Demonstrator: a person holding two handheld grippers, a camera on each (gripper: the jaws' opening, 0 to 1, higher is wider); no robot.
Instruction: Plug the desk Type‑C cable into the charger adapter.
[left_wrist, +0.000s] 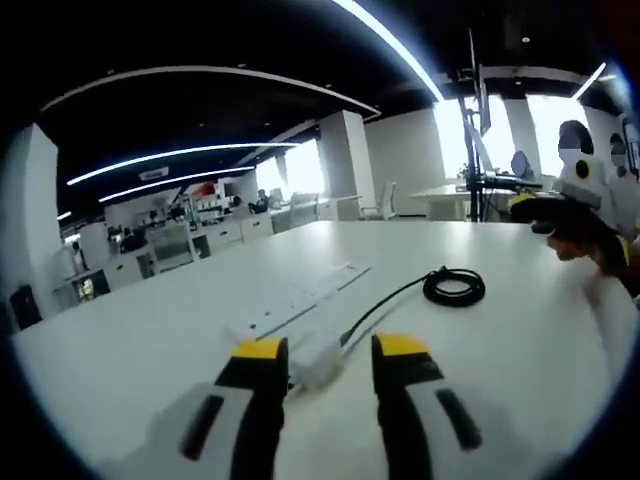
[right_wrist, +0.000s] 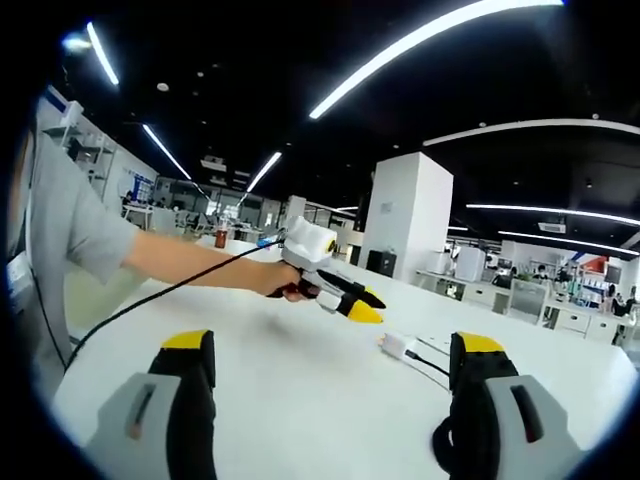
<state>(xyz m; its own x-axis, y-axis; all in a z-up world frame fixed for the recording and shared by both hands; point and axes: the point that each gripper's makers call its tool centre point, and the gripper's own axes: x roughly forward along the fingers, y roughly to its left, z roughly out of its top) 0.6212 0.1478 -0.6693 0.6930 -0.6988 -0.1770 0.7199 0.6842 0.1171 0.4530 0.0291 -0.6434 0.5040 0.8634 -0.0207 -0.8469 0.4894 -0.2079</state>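
Two tools open above white table, charger adapter and Type-C cable resting on it.

Left tool (left_wrist: 330, 362) hangs low with jaws parted; the white charger adapter (left_wrist: 318, 366) lies on the table (left_wrist: 150, 340) between the yellow tips, not gripped. The black cable (left_wrist: 385, 305) runs from the adapter area to a coiled bundle (left_wrist: 454, 287) farther back, beside a flat white power strip (left_wrist: 300, 300). Right tool (right_wrist: 335, 380) also stands with jaws wide apart, gripping nothing. In the right gripper view, the adapter (right_wrist: 397, 346) sits just beyond the left tool's tips (right_wrist: 362, 312), held by a hand (right_wrist: 285, 285).
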